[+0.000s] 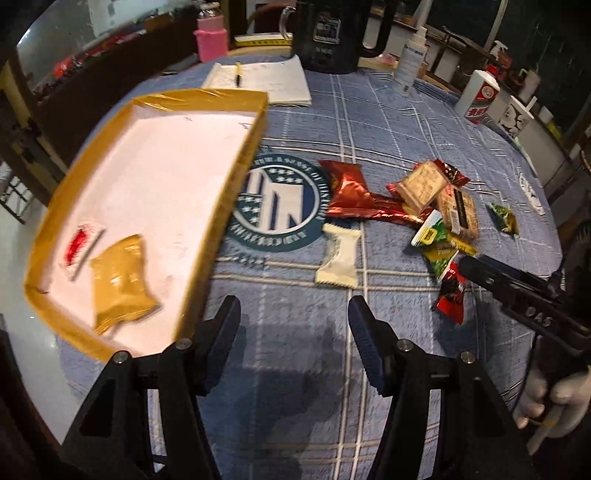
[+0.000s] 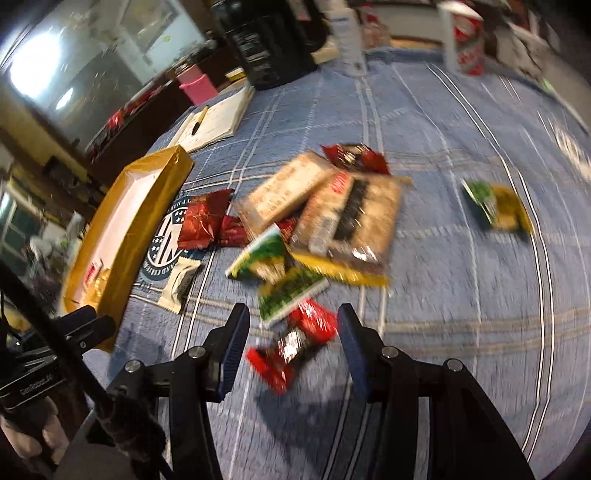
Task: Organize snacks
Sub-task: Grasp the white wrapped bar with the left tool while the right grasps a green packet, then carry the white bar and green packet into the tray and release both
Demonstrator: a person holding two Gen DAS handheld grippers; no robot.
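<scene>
A yellow-rimmed tray point(image 1: 236, 166) with a white floor lies at left and holds a gold packet point(image 1: 122, 280) and a small red-and-white packet point(image 1: 79, 245). My left gripper point(image 1: 293, 314) is open and empty above the blue cloth, right of the tray's near corner. A white packet point(image 1: 338, 258) lies just ahead of it. A pile of snacks point(image 1: 424, 199) lies to the right. My right gripper point(image 2: 293, 332) is open, its fingers either side of a red packet point(image 2: 295, 343) on the cloth, not closed on it. The pile point(image 2: 332, 210) lies beyond, the tray point(image 2: 147, 206) to the left.
A lone green-and-yellow packet point(image 2: 496, 208) lies apart at right. At the back stand a notepad with pen point(image 1: 258, 79), a dark mug point(image 1: 327, 33), a pink bottle point(image 1: 211, 38), a white spray bottle point(image 1: 410, 59) and a white bottle with red label point(image 1: 478, 96). The cloth point(image 1: 295, 387) covers a round table.
</scene>
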